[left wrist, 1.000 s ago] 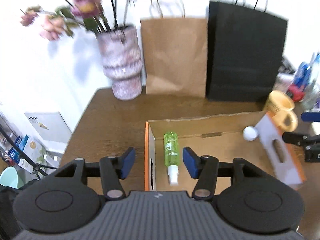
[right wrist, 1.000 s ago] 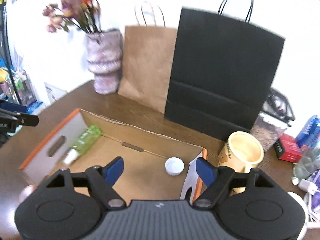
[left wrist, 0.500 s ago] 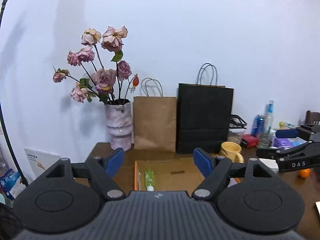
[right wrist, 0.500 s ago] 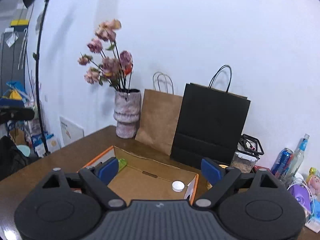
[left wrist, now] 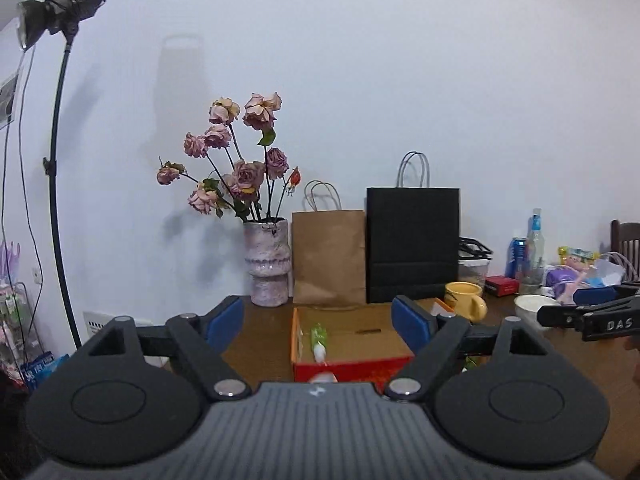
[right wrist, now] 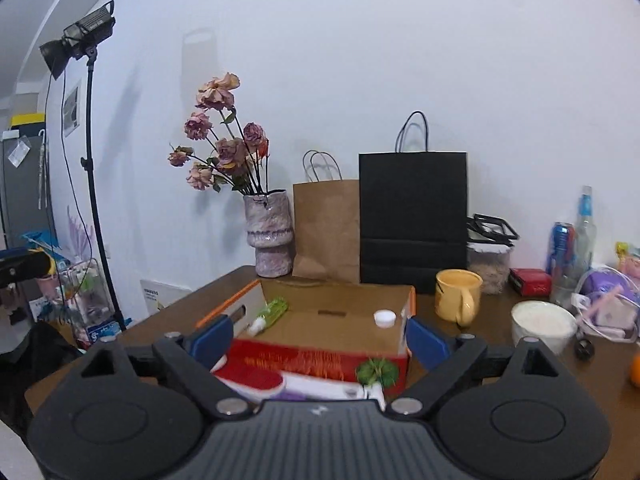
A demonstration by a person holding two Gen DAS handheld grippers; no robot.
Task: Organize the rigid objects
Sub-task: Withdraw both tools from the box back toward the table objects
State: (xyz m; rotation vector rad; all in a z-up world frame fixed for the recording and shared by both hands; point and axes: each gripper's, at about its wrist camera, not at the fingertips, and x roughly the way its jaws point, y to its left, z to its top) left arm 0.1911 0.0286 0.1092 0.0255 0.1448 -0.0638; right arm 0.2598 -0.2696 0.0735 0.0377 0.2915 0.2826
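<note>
An open cardboard box with a red front and orange edges sits on the brown table. Inside lie a green spray bottle along the left wall and a white cap at the right. My left gripper is open and empty, held back from the box. My right gripper is open and empty, also back from the box; it shows at the right edge of the left wrist view. Small items lie before the box: a red-and-white object and a green-topped thing.
Behind the box stand a vase of dried roses, a brown paper bag and a black paper bag. A yellow mug, white bowl, bottles, a can and clutter fill the right side. A light stand is at left.
Both grippers pulled back and up from over the box, so the whole table and wall come into view. The left jaws opened wider. Bottle and cap stay in the box.
</note>
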